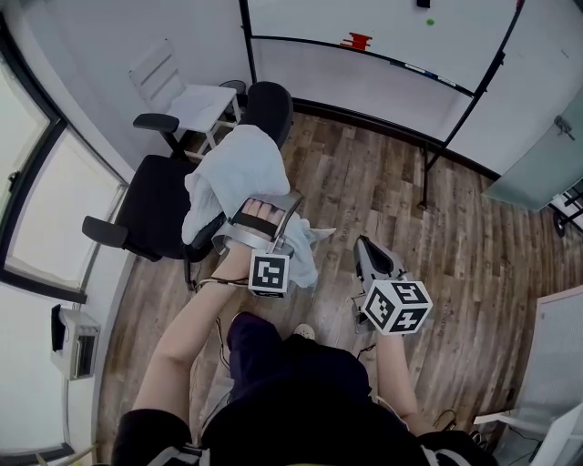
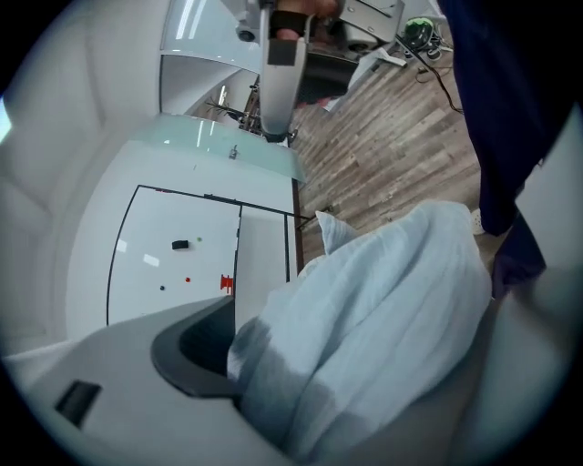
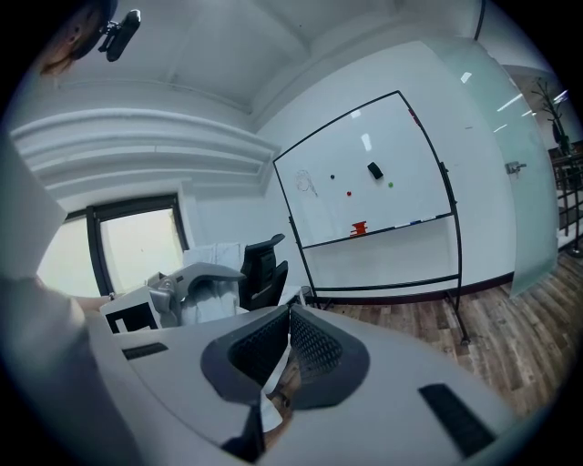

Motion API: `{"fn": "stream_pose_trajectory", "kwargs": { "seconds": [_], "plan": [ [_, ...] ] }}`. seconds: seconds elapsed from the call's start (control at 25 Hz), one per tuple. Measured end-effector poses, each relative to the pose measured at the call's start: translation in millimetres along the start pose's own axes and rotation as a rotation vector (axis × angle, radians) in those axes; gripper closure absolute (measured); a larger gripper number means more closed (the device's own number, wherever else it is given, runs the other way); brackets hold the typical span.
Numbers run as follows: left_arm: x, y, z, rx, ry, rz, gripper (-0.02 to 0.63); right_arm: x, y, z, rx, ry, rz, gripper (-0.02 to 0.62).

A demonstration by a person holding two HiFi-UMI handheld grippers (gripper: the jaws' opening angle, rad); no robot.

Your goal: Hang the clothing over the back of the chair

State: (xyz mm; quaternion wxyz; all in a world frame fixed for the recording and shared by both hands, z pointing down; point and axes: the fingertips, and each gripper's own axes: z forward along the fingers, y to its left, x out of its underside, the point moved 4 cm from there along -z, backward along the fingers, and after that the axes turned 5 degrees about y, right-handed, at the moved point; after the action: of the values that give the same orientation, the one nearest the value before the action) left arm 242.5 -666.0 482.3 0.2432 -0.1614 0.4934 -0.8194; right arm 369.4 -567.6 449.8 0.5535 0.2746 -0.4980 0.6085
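No legible text, number or brand anywhere; only black-and-white square coded markers on the left cube (image 1: 270, 274) and the right cube (image 1: 397, 306), patterns rather than letters; on the whiteboard (image 1: 383, 23) just small coloured blobs, no readable writing.

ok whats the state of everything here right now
chair: upright, back covered
clothing: draped over the chair back
left tool: open, clothing between its jaws
right tool: shut, clear of the clothing
whiteboard: upright on its stand
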Motion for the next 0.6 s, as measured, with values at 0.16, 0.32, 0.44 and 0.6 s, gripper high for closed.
{"fn": "stream_pose_trajectory", "kwargs": {
  "seconds": [0.16,0.32,0.44,0.6],
  "plan": [
    [6.9,-1.4,-10.1,-0.020,0.006,-0.084,0.239,0.9,5.1,3.3,-0.012,0.007,-0.008,0.566],
    [11.2,-6.8,-19.1,-0.029,0.013,-0.127,0.230,3.0,9.0,4.5,-0.022,0.011,-0.012,0.566],
    [13.7,-10.5,-25.0,-0.043,0.023,-0.151,0.221,4.4,10.6,3.2,-0.026,0.015,-0.014,0.566],
    [10.6,-15.9,-33.0,-0.066,0.021,-0.123,0.216,5.3,13.3,2.5,-0.032,0.020,-0.017,0.565]
  ]
}}
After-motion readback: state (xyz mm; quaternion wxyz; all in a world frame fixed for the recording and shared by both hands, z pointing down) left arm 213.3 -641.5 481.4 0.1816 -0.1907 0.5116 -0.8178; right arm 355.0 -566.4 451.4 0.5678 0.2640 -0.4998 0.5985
